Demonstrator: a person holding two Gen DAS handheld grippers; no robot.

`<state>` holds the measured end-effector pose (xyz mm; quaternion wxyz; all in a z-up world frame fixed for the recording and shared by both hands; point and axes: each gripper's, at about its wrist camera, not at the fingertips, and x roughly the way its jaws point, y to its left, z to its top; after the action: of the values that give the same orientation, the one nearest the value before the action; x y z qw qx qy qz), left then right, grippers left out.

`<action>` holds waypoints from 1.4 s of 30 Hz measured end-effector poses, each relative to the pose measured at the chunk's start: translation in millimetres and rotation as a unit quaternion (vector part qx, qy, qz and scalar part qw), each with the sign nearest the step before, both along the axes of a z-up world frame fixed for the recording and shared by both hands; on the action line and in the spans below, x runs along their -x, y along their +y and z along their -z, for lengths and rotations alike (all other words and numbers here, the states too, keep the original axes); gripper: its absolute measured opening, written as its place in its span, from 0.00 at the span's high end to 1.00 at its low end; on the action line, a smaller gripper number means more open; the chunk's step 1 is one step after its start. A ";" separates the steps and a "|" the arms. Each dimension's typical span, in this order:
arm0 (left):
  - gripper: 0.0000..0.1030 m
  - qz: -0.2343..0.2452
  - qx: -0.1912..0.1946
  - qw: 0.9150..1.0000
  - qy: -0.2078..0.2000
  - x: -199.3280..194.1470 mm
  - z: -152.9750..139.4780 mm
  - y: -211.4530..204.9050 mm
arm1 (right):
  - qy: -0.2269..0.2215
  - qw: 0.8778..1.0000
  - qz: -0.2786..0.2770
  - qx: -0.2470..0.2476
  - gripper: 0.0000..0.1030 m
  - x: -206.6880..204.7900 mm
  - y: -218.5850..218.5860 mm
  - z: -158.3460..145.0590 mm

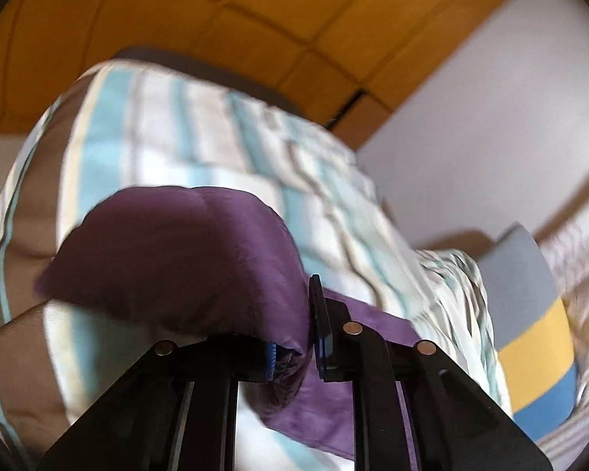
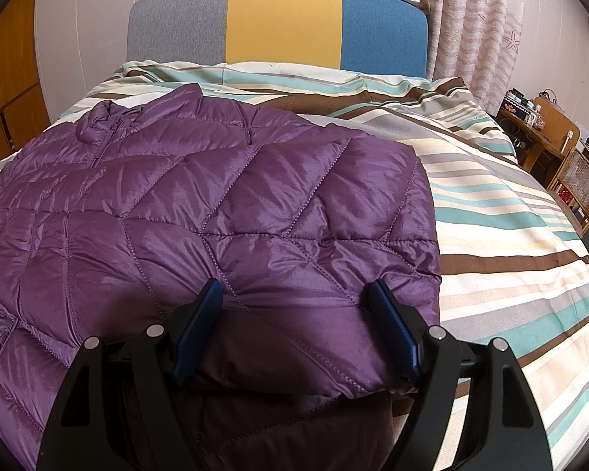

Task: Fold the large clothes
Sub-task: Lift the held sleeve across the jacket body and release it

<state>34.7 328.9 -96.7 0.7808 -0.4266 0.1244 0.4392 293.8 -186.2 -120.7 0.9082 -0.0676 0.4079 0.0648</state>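
A purple quilted puffer jacket (image 2: 224,204) lies spread on a striped bed cover (image 2: 510,235). My right gripper (image 2: 294,298) is open, its blue-padded fingers (image 2: 392,325) straddling the jacket's near hem edge, with fabric between them. In the left wrist view my left gripper (image 1: 294,337) is shut on a fold of the purple jacket (image 1: 184,259), which bulges over the left finger and is lifted off the cover. That view is motion-blurred.
A grey, yellow and blue headboard (image 2: 282,19) stands at the far end of the bed, curtains (image 2: 471,19) behind it. A wooden desk and chair (image 2: 561,157) stand to the right. A wooden wardrobe (image 1: 216,11) fills the left wrist view's top.
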 end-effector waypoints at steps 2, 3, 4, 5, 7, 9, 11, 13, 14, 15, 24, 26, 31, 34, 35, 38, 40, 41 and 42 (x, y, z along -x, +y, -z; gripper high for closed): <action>0.86 0.027 -0.024 0.999 0.011 -17.4 -8.1 -9.8 | 0.000 1.000 0.000 0.000 0.26 0.0 0.1 0.0; 0.86 0.041 -0.034 0.998 0.014 -24.9 -10.4 -16.4 | 0.000 1.000 0.000 0.001 0.26 0.0 0.1 -0.1; 0.86 0.057 -0.045 0.997 0.017 -33.4 -14.5 -25.4 | 0.000 1.000 0.000 0.000 0.26 0.1 -0.2 0.0; 0.86 0.068 -0.053 0.996 0.018 -41.1 -16.7 -30.5 | 0.000 1.000 0.000 0.000 0.26 0.0 0.1 -0.1; 0.86 0.096 -0.070 0.993 0.020 -55.1 -22.1 -46.7 | 0.000 1.000 0.000 0.000 0.26 0.0 0.1 -0.1; 0.86 0.126 -0.087 0.988 0.021 -70.7 -27.4 -65.3 | 0.000 1.000 0.000 0.000 0.26 0.0 0.1 -0.1; 0.86 0.161 -0.104 0.981 0.027 -88.2 -31.8 -85.1 | 0.000 1.000 0.000 -0.001 0.26 0.1 -0.2 0.0; 0.86 0.184 -0.114 0.976 0.035 -99.0 -34.5 -99.0 | 0.000 1.000 0.000 -0.001 0.25 -0.1 -0.1 -0.1; 0.86 0.201 -0.121 0.971 0.045 -107.9 -35.9 -109.9 | 0.000 1.000 0.000 -0.002 0.25 0.2 -0.3 -0.5; 0.86 0.215 -0.128 0.967 0.052 -114.0 -36.5 -118.8 | 0.000 1.000 0.000 -0.002 0.25 0.1 -0.3 -0.5; 0.86 0.342 -0.234 0.902 0.118 -168.4 -35.8 -208.3 | 0.000 1.000 0.000 -0.003 0.25 -0.2 -0.3 -1.1; 0.86 0.363 -0.243 0.891 0.125 -177.4 -33.6 -226.1 | 0.000 1.000 0.000 -0.004 0.25 -0.3 -0.3 -1.1; 0.86 0.401 -0.247 0.872 0.132 -193.8 -29.6 -263.2 | 0.000 1.000 0.000 -0.004 0.25 -0.2 -0.3 -1.2; 0.86 0.429 -0.252 0.857 0.135 -204.1 -24.2 -286.6 | 0.000 1.000 0.000 -0.005 0.25 -0.4 0.1 -1.2; 0.86 0.435 -0.253 0.854 0.135 -206.0 -23.0 -292.3 | 0.000 1.000 0.000 -0.005 0.25 -0.5 0.3 -1.2; 0.86 0.454 -0.253 0.843 0.135 -215.3 -16.5 -315.6 | 0.000 1.000 0.000 -0.005 0.25 -0.5 0.4 -1.2; 0.86 0.467 -0.252 0.836 0.139 -220.8 -11.7 -326.5 | 0.000 1.000 0.000 -0.004 0.25 -0.3 0.0 -1.1; 0.86 0.471 -0.252 0.834 0.141 -224.4 -10.3 -331.2 | -0.001 1.000 0.000 -0.005 0.25 -0.3 -0.1 -1.1; 0.86 0.477 -0.250 0.830 0.143 -227.5 -7.5 -336.3 | -0.001 1.000 0.000 -0.005 0.25 -0.5 0.4 -1.1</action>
<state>262.2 -7.4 -89.2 0.9467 -0.0367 0.3087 0.0841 294.4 -185.8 -119.5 0.9088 -0.0628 0.4071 0.0666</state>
